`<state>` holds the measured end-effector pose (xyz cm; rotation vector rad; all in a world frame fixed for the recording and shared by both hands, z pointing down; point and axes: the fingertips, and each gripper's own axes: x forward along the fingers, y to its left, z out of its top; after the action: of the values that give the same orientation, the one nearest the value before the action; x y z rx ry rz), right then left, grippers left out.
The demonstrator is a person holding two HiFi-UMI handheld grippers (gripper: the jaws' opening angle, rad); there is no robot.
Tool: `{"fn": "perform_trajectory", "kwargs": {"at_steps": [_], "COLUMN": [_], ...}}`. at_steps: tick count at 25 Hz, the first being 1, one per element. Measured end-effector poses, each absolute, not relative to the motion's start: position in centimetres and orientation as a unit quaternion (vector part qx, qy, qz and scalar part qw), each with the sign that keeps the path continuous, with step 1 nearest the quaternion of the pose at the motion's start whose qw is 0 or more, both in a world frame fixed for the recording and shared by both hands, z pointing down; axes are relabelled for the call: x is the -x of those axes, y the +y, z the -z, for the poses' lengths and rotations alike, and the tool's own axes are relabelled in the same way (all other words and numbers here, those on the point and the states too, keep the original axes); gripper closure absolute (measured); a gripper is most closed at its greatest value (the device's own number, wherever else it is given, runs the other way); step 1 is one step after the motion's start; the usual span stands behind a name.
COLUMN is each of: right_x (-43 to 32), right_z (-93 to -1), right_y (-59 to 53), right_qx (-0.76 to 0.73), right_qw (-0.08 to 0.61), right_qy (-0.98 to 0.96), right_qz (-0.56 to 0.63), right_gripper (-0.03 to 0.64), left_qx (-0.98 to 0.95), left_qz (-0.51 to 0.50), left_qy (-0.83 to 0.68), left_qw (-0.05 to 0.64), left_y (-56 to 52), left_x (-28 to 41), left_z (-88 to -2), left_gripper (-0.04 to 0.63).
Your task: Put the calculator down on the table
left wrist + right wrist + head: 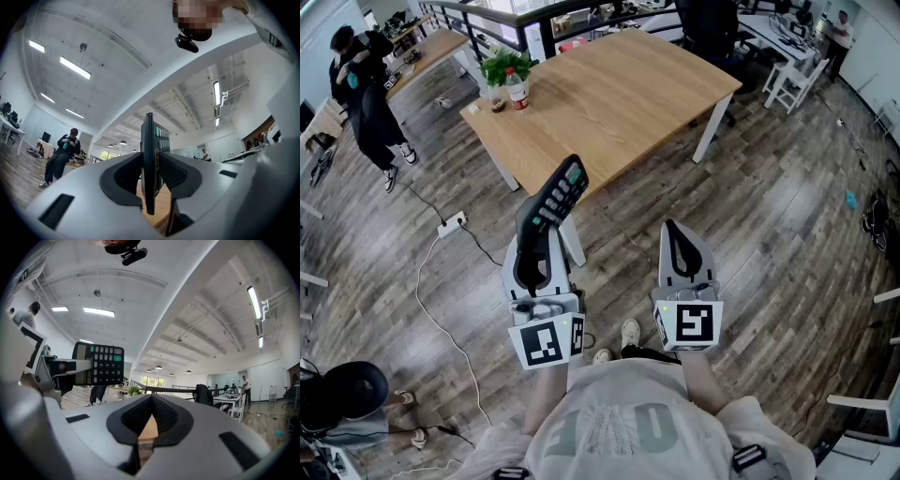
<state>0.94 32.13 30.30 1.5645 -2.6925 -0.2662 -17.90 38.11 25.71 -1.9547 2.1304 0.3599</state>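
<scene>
Calculator of black plastic with grey and green keys (560,195) sits clamped edge-on in the left gripper (539,225), whose jaws press on its front and back faces near the lower end. It tilts up and forward in the air, just short of the near edge of the light wooden table with white legs (609,94). Beside it, the right gripper (675,230) points level, its jaws closed together with nothing between them.

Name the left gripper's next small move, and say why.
Probably carry the left gripper forward over the wooden table. It grips the calculator on edge, seemingly short of the table's near edge, so releasing now would likely drop it on the floor.
</scene>
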Motion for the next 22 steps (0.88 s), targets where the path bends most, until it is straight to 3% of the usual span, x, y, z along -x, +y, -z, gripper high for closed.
{"fn": "perform_trajectory", "kwargs": {"at_steps": [22], "right_x": [-6.1], "right_z": [-32.3], "right_y": [26.1], "right_qx": [-0.502], "right_qw": [0.012], "right_qy": [-0.861], "right_qz": [0.075], "right_gripper": [0.597], "left_qx": [0.655], "left_qz": [-0.13], "left_qy": [0.736], "left_qw": [0.112], "left_y": [33.0], "left_x": [15.4], "left_z": [-25.5], "left_gripper": [0.474]}}
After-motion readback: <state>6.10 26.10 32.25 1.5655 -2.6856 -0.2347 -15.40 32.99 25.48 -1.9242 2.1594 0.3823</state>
